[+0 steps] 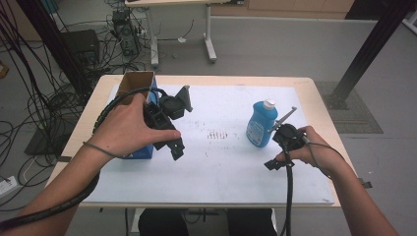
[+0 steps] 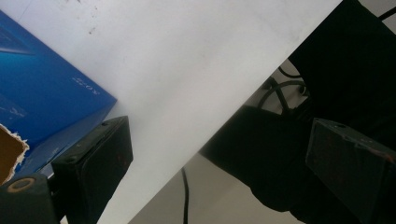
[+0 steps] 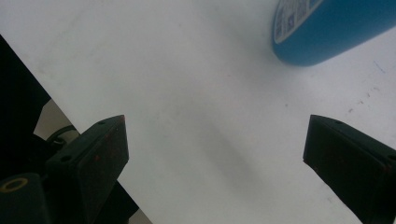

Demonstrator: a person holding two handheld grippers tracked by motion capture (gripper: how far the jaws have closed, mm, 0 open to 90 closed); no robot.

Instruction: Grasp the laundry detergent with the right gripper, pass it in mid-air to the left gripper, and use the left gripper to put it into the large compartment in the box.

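One white-labelled blue bottle (image 1: 259,124); print unreadable.

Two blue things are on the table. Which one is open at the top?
The blue box at the left, by the left gripper. Its brown cardboard top stands open. The blue bottle on the right has a white cap on.

Box (image 1: 139,91): stands at the table's (image 1: 314,98) far left, on the mat (image 1: 221,167).
Bottle (image 1: 259,123): upright on the mat's right half, well apart from the box.
Left gripper (image 1: 169,135): just right of the box, over the mat.
Right gripper (image 1: 276,160): just right of the bottle, nearer the person.
Mat: covers most of the table.
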